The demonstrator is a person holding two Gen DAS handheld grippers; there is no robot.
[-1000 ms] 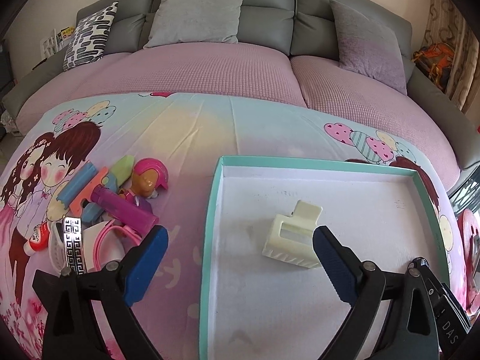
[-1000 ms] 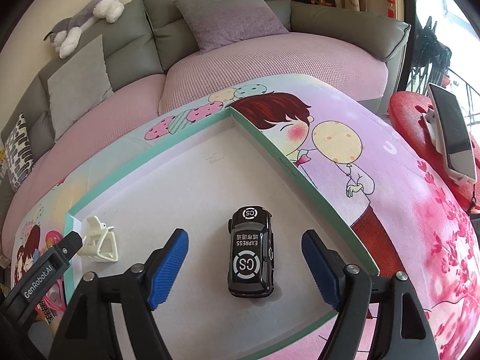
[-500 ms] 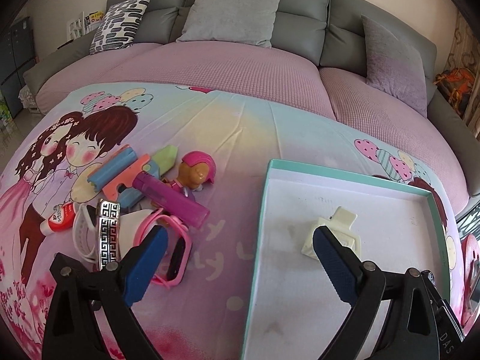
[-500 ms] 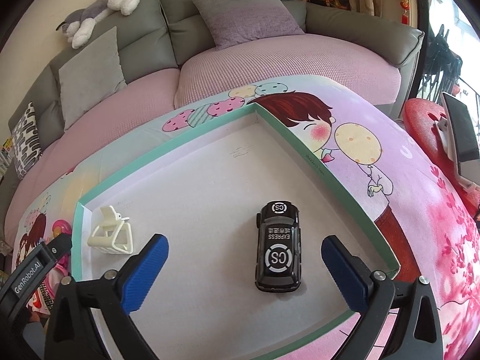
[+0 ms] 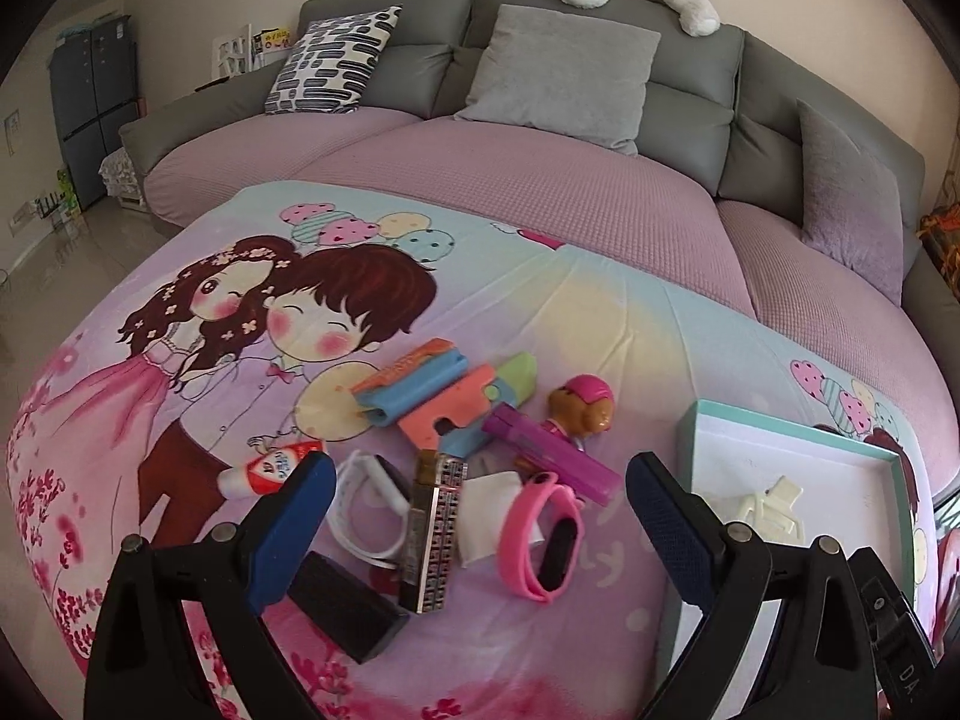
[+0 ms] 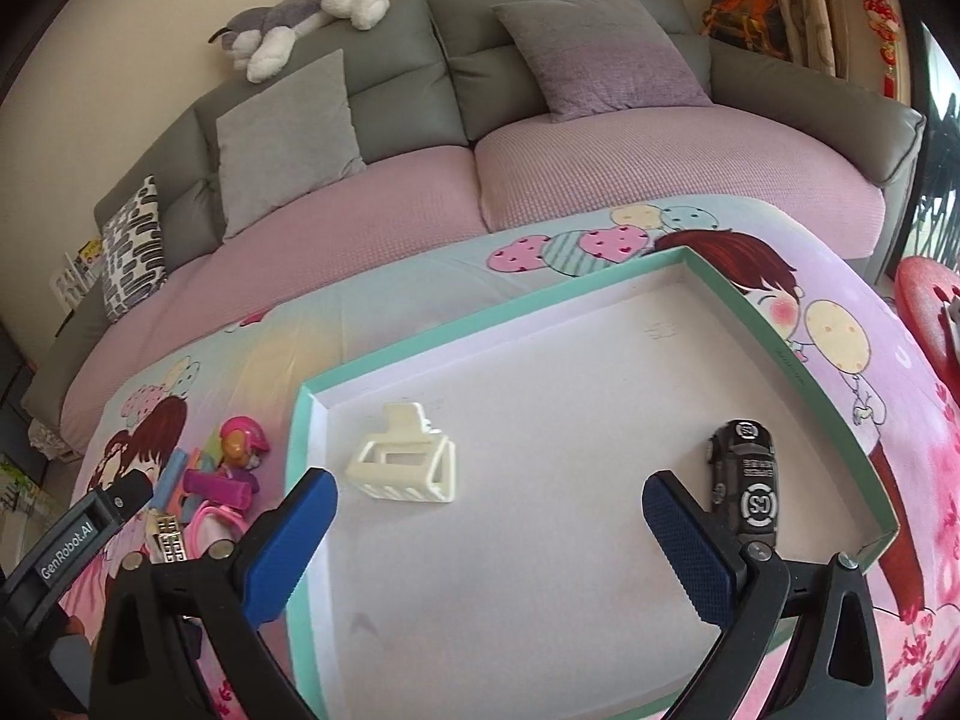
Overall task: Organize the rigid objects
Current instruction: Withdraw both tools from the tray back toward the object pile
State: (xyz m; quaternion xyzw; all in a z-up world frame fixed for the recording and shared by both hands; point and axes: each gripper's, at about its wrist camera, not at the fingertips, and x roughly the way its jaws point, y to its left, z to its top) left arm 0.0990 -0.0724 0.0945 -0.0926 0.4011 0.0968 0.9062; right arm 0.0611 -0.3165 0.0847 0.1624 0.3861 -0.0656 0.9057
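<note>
My left gripper (image 5: 480, 480) hangs open over a pile of small things on the cartoon sheet, holding nothing. Between its fingers lie a pink wristband (image 5: 549, 534), a patterned bar (image 5: 435, 531) and a white strap (image 5: 366, 504). Just beyond are a purple toy (image 5: 552, 462) and a helmeted dog figure (image 5: 582, 408). In the right wrist view my right gripper (image 6: 489, 498) stands wide open and empty above the teal-rimmed tray (image 6: 480, 324). A cream hair claw (image 6: 408, 465) lies near its left finger, and a black toy car (image 6: 744, 486) rests beside its right finger.
An orange toy gun (image 5: 450, 414), a blue piece (image 5: 414, 390), a glue tube (image 5: 270, 468) and a black box (image 5: 345, 609) also belong to the pile. The tray (image 5: 798, 426) sits right of it. A grey sofa with cushions (image 5: 558, 78) curves behind.
My left gripper swung left from the tray to above the pile. My right gripper widened and shifted left, so the car went from between its fingers to beside the right one.
</note>
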